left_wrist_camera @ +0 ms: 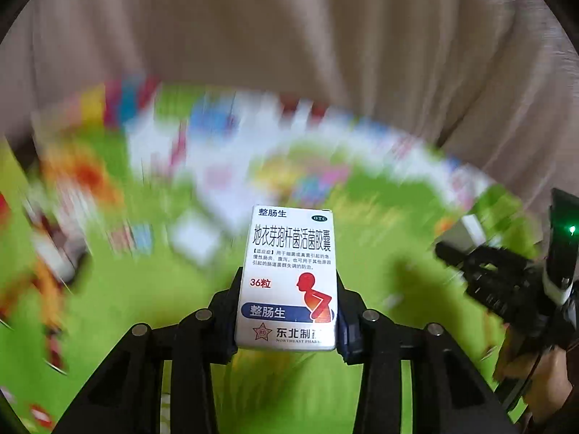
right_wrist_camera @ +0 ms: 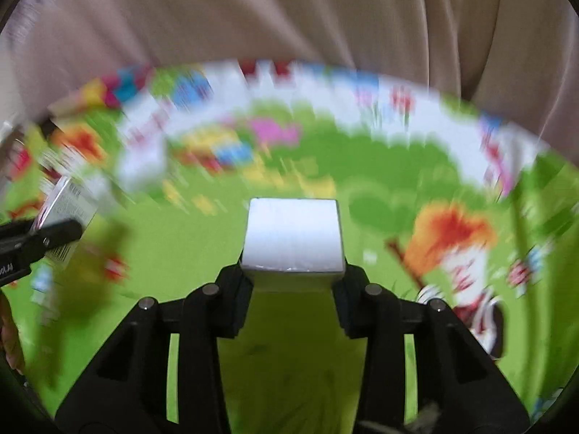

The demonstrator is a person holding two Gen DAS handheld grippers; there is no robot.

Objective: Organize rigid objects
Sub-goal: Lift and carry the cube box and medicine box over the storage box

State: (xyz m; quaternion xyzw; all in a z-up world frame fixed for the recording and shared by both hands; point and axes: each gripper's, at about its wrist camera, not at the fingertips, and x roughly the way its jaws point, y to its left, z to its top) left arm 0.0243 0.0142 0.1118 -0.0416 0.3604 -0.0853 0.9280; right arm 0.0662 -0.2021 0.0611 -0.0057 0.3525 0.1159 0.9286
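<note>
My left gripper (left_wrist_camera: 287, 311) is shut on a white medicine box (left_wrist_camera: 289, 275) with blue Chinese text and a red bent-over figure, held flat above the green play mat (left_wrist_camera: 144, 296). My right gripper (right_wrist_camera: 291, 282) is shut on a plain white box (right_wrist_camera: 293, 235), held above the mat. The right gripper shows at the right edge of the left wrist view (left_wrist_camera: 506, 282). The left gripper with its box shows at the left edge of the right wrist view (right_wrist_camera: 43, 235).
The colourful cartoon mat (right_wrist_camera: 398, 166) is motion-blurred in both views. Several blurred small boxes (left_wrist_camera: 195, 235) lie on it to the left. A beige curtain (left_wrist_camera: 289, 29) hangs behind the mat's far edge.
</note>
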